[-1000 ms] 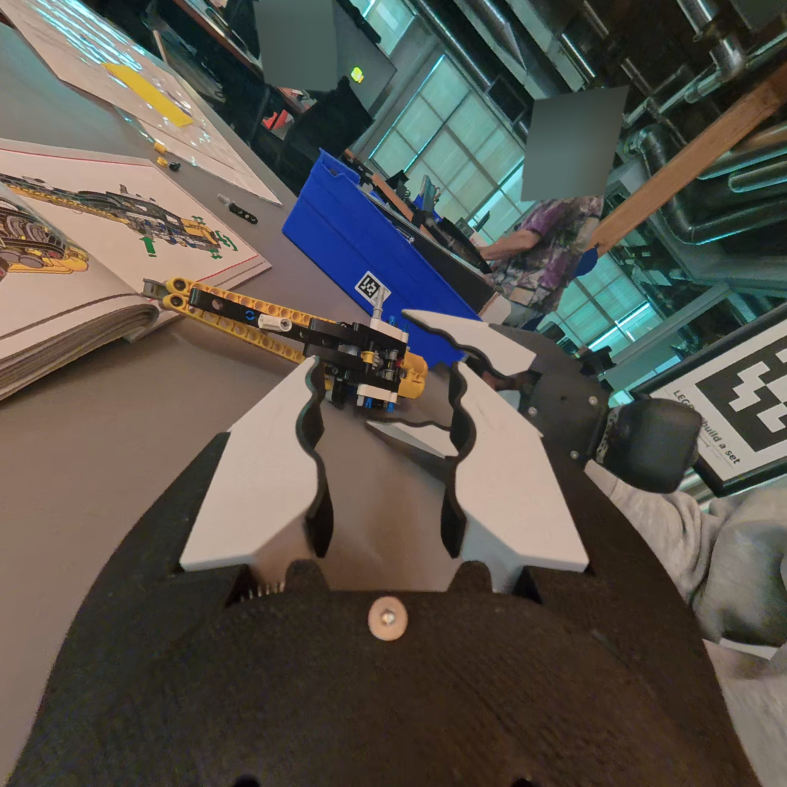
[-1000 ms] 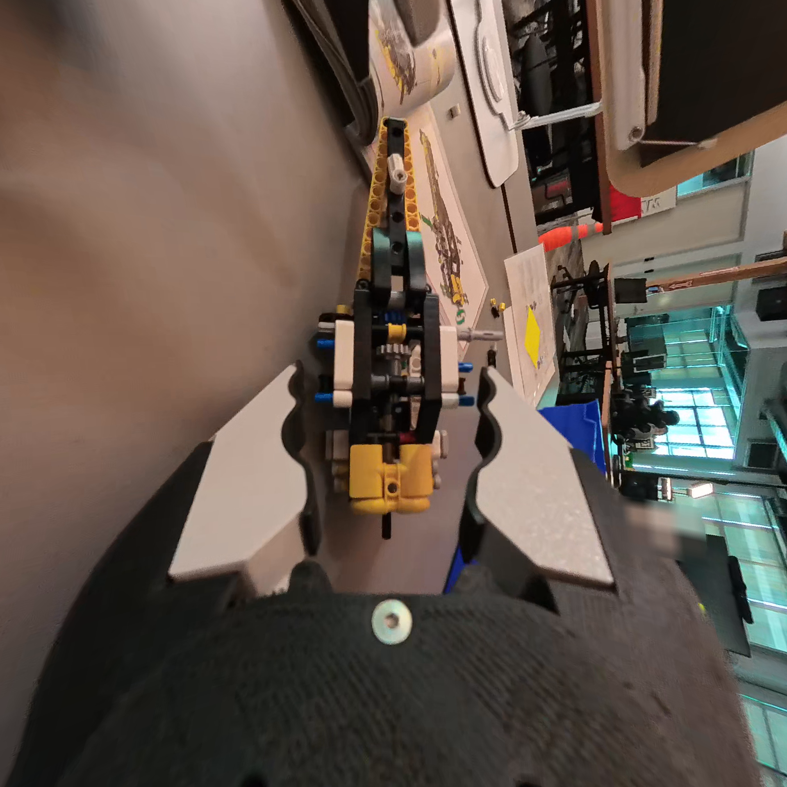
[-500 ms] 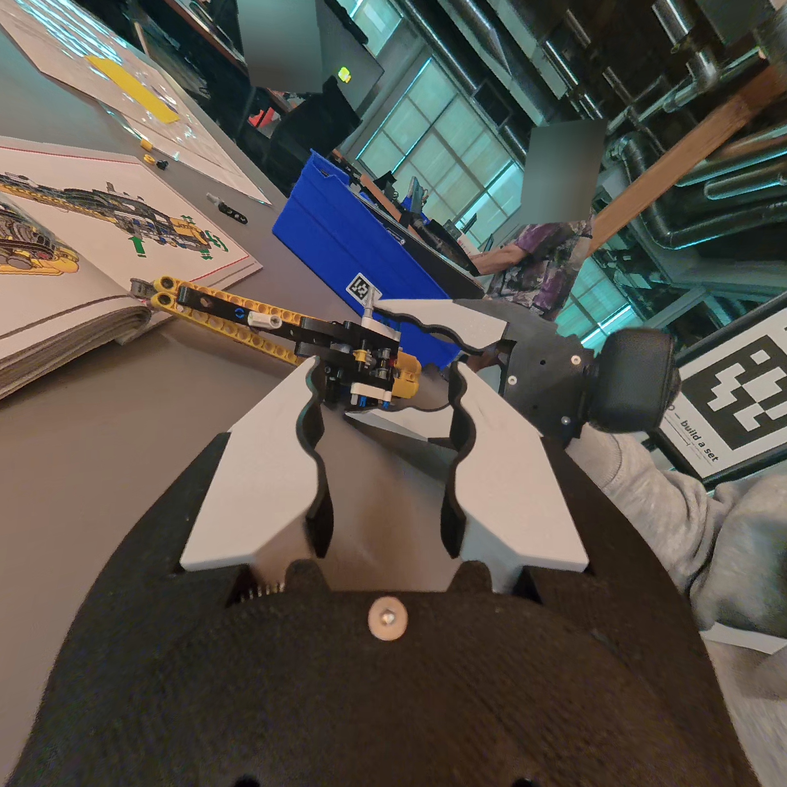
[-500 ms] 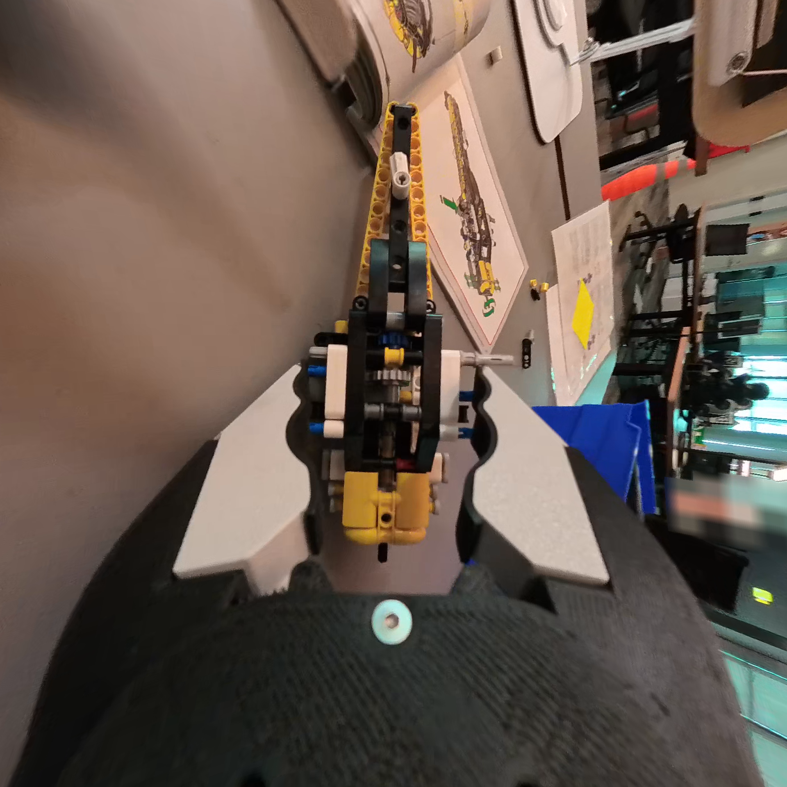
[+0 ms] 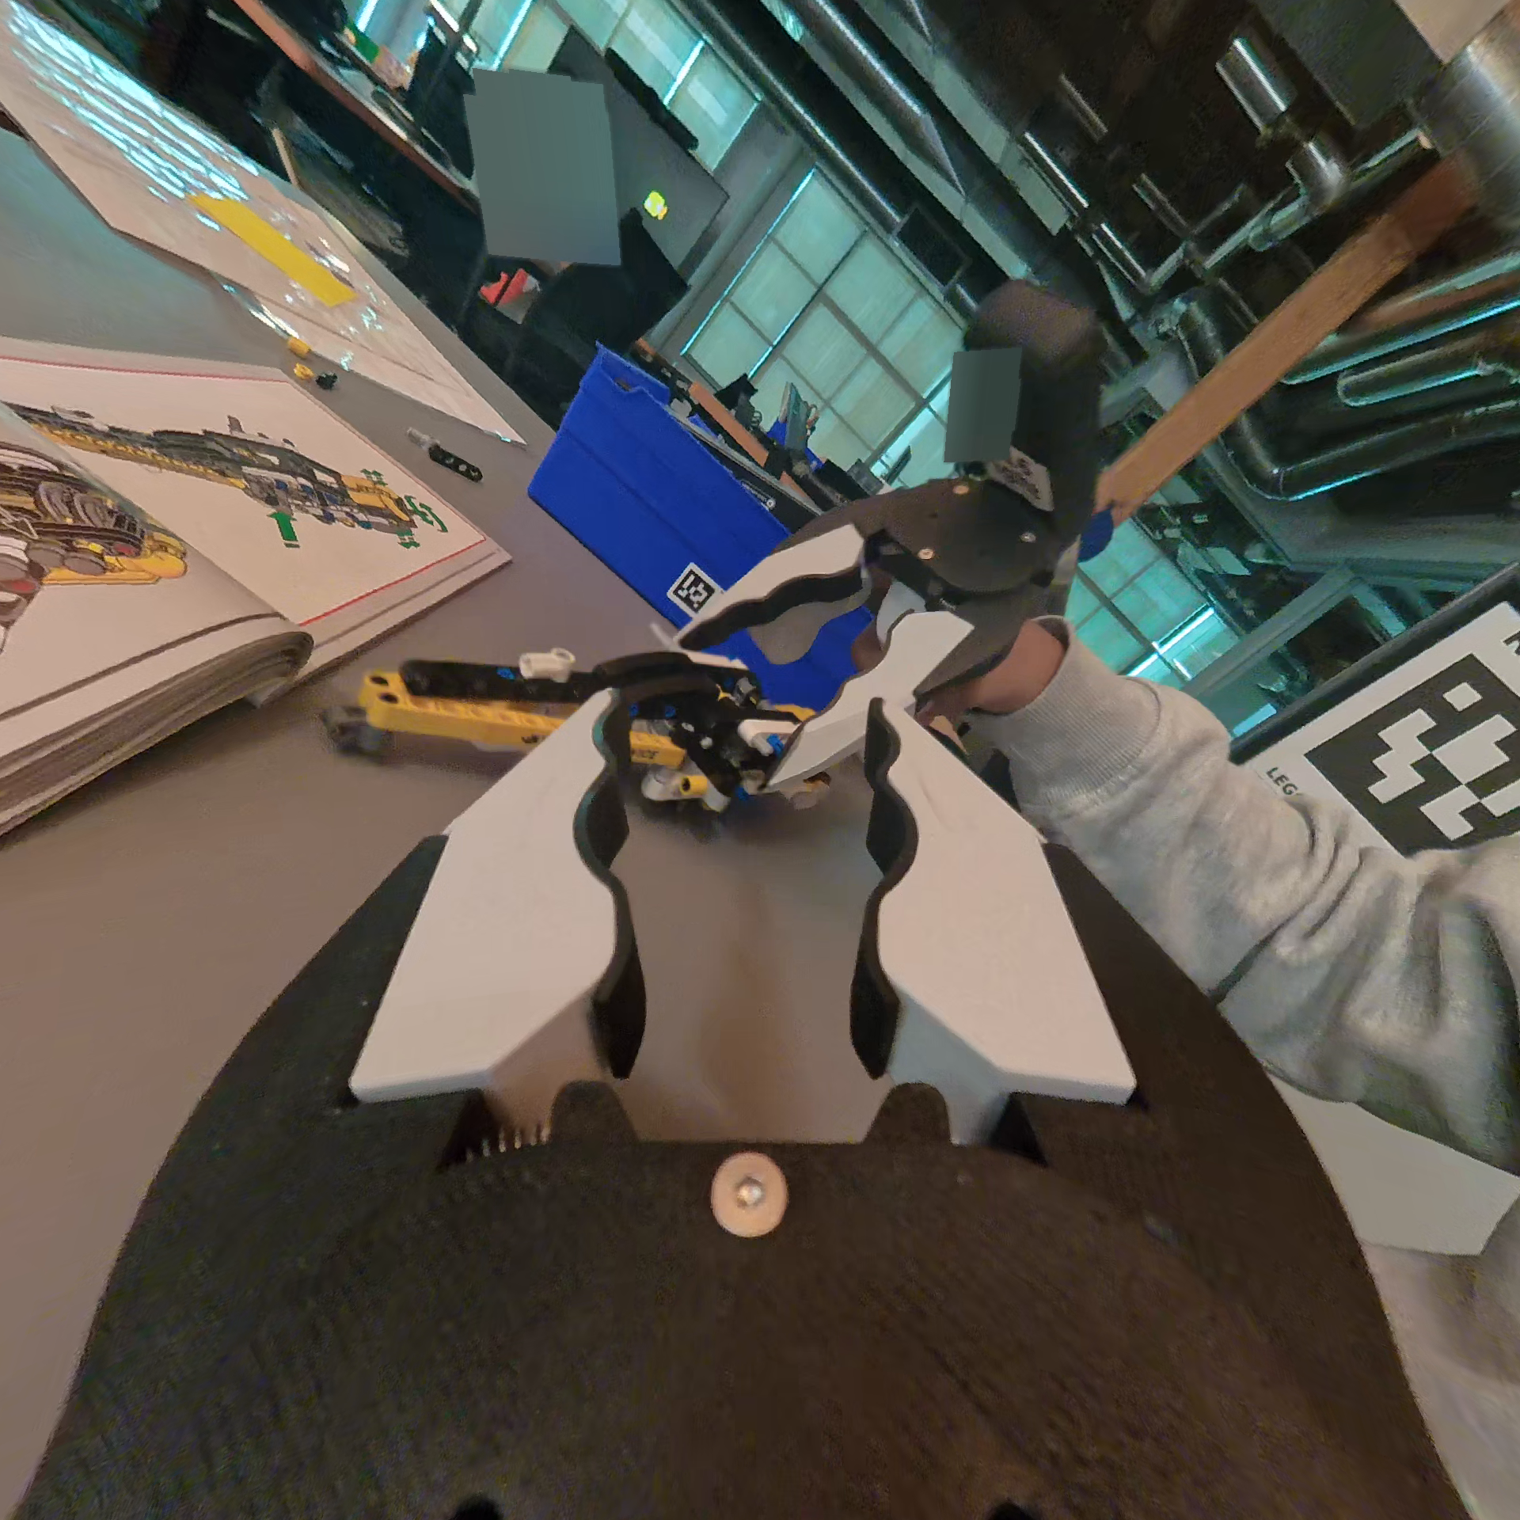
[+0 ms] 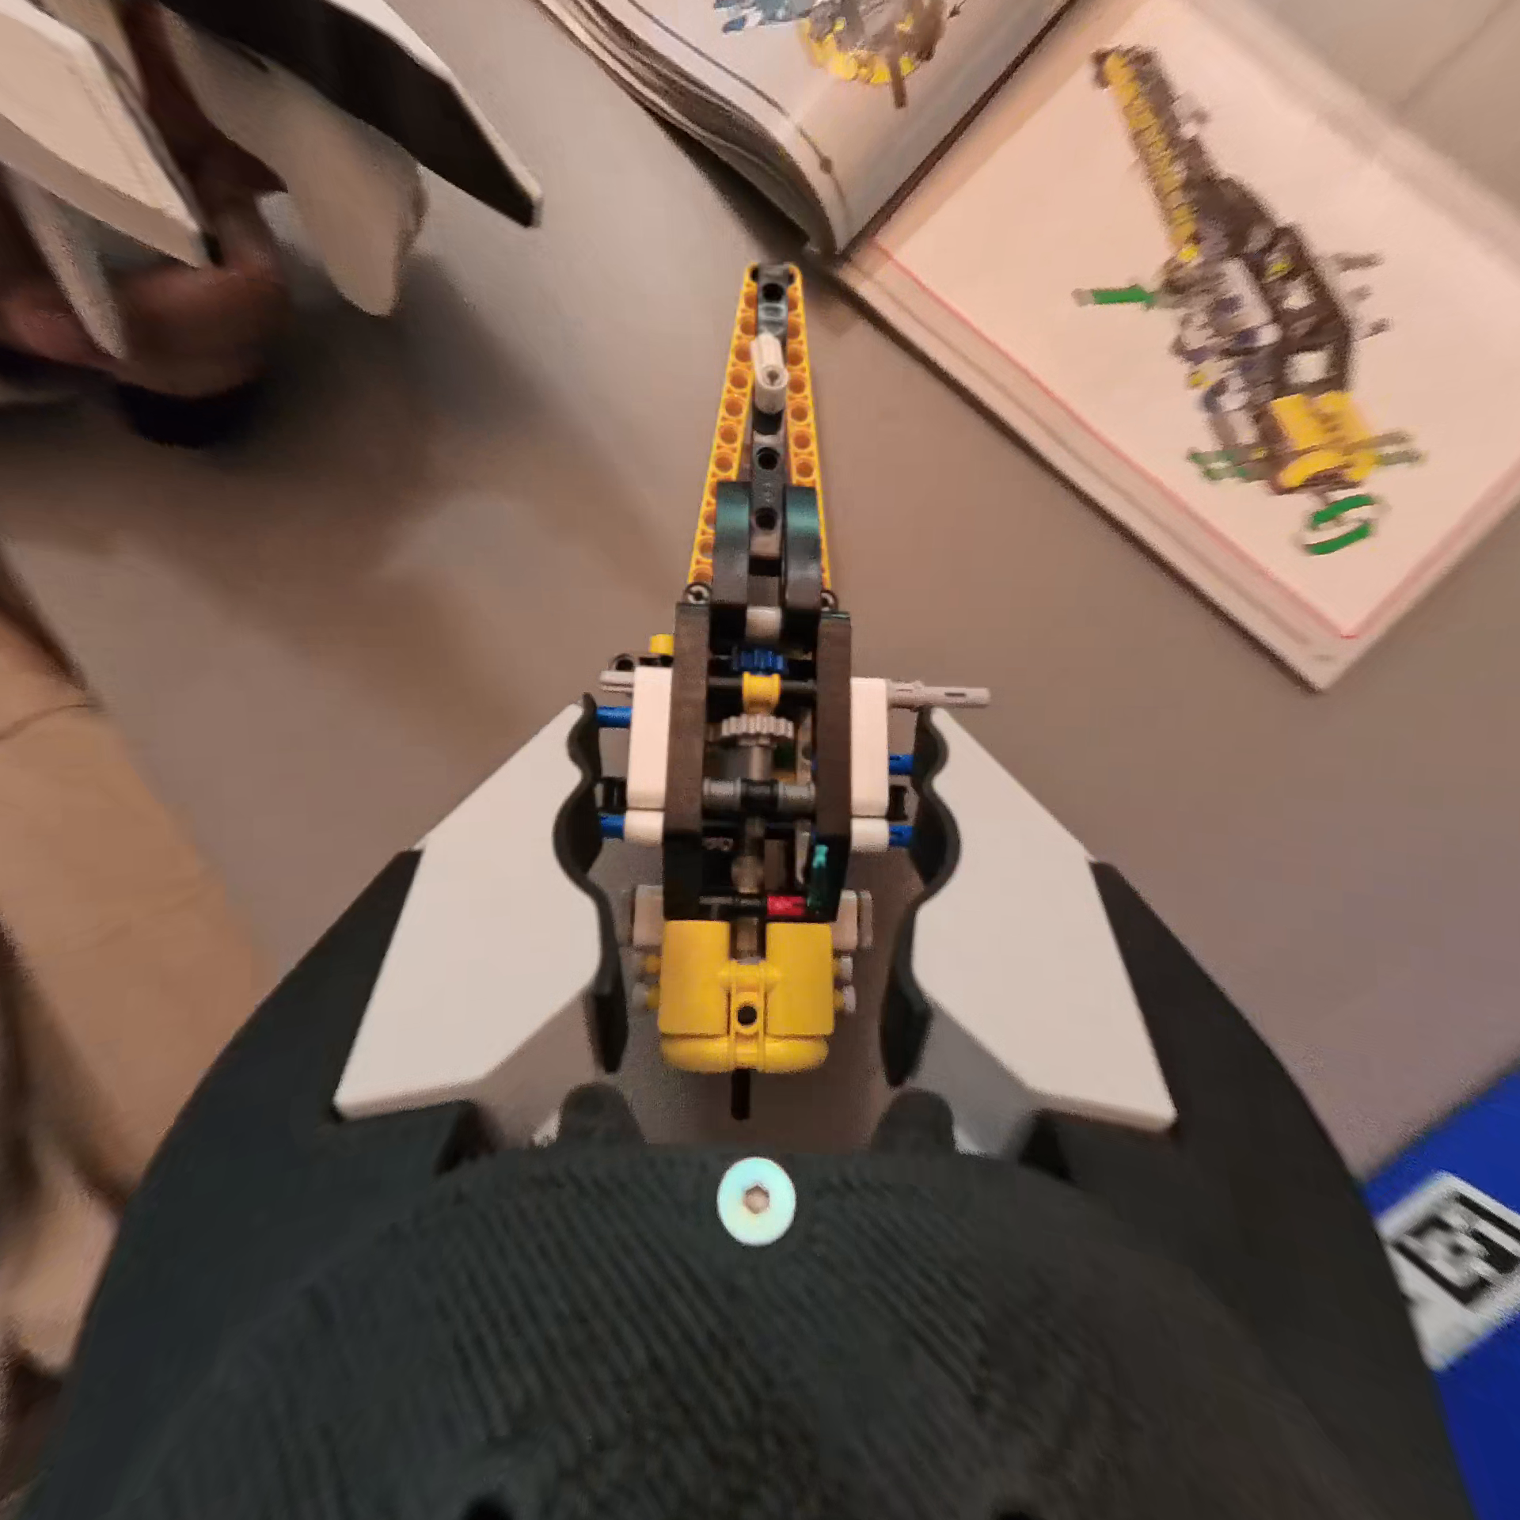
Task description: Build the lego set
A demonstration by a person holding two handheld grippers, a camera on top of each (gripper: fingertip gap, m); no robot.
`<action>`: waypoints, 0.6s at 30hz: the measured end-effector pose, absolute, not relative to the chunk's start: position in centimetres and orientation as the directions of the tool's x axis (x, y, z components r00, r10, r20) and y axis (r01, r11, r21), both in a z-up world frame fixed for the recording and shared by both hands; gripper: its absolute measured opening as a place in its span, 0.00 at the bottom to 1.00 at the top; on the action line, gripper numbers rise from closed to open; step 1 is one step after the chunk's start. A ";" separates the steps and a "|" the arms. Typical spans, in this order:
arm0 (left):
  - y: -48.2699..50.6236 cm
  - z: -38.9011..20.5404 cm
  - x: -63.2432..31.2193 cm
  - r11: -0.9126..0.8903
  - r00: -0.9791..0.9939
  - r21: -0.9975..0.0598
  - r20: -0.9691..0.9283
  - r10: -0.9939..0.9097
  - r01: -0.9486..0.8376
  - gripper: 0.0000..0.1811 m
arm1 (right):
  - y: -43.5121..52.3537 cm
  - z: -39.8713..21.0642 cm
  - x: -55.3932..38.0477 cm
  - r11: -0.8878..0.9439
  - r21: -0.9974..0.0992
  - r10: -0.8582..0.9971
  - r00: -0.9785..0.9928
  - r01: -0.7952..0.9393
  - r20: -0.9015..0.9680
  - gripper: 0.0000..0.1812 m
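The lego model (image 6: 757,790) is a black, white and yellow gear block with a long yellow and black boom. My right gripper (image 6: 757,715) is shut on its block, with the pads against the blue pins on both sides. In the left wrist view the model (image 5: 526,707) lies low over the grey table (image 5: 206,905), and the right gripper (image 5: 790,683) holds its near end from above. My left gripper (image 5: 744,732) is open and empty, just short of the model's block. It shows blurred at the top left of the right wrist view (image 6: 271,156).
An open instruction booklet (image 5: 247,526) lies left of the model and also shows in the right wrist view (image 6: 1151,329). A blue bin (image 5: 641,510) stands behind. Small loose parts (image 5: 452,465) and a plastic sheet with a yellow patch (image 5: 271,247) lie farther back. A marker board (image 5: 1439,740) stands at the right. My right fingertips sit around 11 centimeters from my left ones.
My right gripper has closed on the model's block and rolled from sideways to over it from above. The model's boom swung round on the table. My left gripper stayed open.
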State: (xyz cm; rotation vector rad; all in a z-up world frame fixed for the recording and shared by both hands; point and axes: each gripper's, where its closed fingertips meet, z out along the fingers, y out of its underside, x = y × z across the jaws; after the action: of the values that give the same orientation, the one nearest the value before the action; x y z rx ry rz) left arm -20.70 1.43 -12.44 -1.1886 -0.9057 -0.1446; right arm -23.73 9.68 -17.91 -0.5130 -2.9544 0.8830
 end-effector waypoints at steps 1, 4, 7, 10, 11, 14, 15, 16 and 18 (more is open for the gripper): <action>1.4 -12.4 -20.7 0.413 0.654 -0.736 0.672 0.347 0.537 0.30 | 9.6 -17.9 -23.5 0.775 -0.537 0.307 -0.941 0.333 -0.140 0.42; 1.2 -12.3 -20.8 0.422 0.655 -0.735 0.672 0.347 0.531 0.30 | 9.4 -17.9 -23.1 0.747 -0.559 0.276 -0.933 0.360 -0.232 0.42; 1.1 -12.2 -20.8 0.425 0.656 -0.736 0.670 0.348 0.527 0.30 | 9.2 -17.8 -22.4 0.730 -0.581 0.241 -0.931 0.359 -0.272 0.42; 0.9 -12.0 -20.9 0.431 0.662 -0.746 0.658 0.360 0.508 0.30 | 9.2 -17.8 -21.9 0.722 -0.607 0.213 -0.941 0.332 -0.263 0.42; 0.7 -11.9 -20.9 0.435 0.665 -0.753 0.649 0.369 0.493 0.30 | 9.2 -17.8 -21.7 0.721 -0.614 0.202 -0.946 0.319 -0.254 0.42; 0.4 -11.6 -20.9 0.448 0.672 -0.761 0.636 0.378 0.469 0.30 | 9.2 -17.8 -21.2 0.721 -0.623 0.186 -0.952 0.301 -0.245 0.42; 0.4 -11.7 -20.9 0.449 0.672 -0.759 0.639 0.376 0.471 0.30 | 9.3 -17.8 -21.1 0.723 -0.620 0.189 -0.951 0.304 -0.246 0.42; 0.4 -11.7 -21.0 0.450 0.670 -0.757 0.641 0.374 0.474 0.30 | 9.5 -17.8 -21.1 0.724 -0.617 0.194 -0.949 0.309 -0.248 0.42; 0.4 -11.7 -21.0 0.450 0.671 -0.758 0.640 0.374 0.472 0.30 | 9.9 -17.8 -21.0 0.721 -0.609 0.214 -0.942 0.330 -0.257 0.42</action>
State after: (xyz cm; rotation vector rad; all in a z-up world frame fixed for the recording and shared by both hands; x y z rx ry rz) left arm -20.95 0.37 -11.66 -1.1440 -0.8839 -0.0715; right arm -21.00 9.91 -17.82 -0.4889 -3.0696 1.1402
